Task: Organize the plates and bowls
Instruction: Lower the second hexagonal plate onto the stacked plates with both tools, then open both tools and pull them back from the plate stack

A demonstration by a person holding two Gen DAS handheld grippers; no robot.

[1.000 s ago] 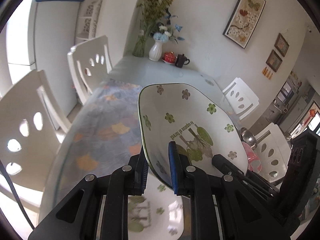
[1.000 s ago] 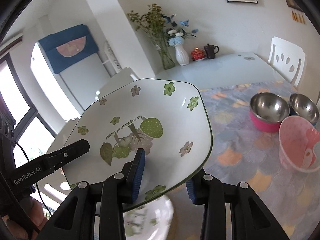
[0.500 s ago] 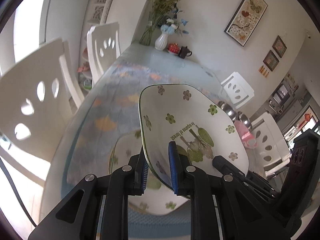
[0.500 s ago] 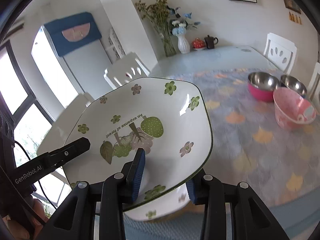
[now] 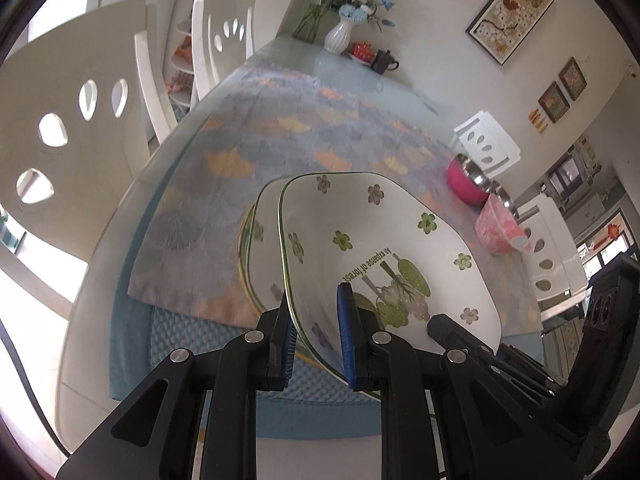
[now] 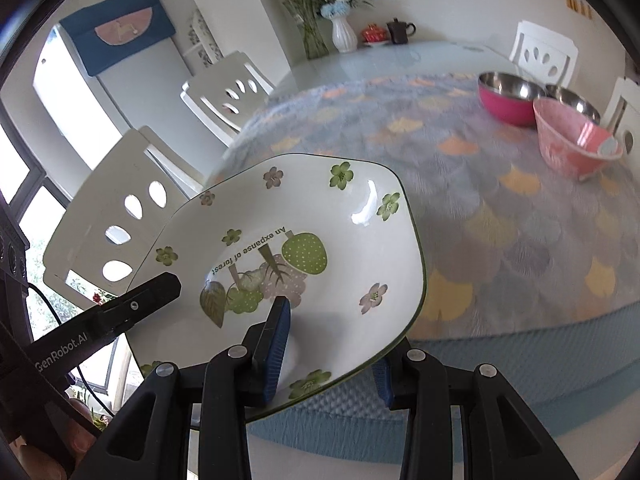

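Note:
A white square plate with green and pink flowers and a fruit print (image 5: 384,240) (image 6: 304,240) is held in the air over the table's near edge. My left gripper (image 5: 316,336) is shut on its left rim. My right gripper (image 6: 328,352) straddles its near rim with a gap at the right pad, so I cannot tell whether it grips. A second plate of the same kind (image 5: 260,248) lies on the table under and left of the held one. A pink steel bowl (image 6: 510,98), another steel bowl (image 6: 572,98) and a pink patterned bowl (image 6: 576,146) stand at the far right.
The table (image 5: 136,320) carries a grey-blue runner with orange leaves (image 5: 288,136) and a blue mat (image 6: 520,380) at the near edge. White chairs (image 5: 72,120) stand around it. A vase of flowers (image 6: 344,34), a red pot and a dark teapot (image 6: 400,30) stand at the far end.
Both grippers and the held plate have moved back toward the table's near edge and higher. The second plate now shows on the table to the left of the held one.

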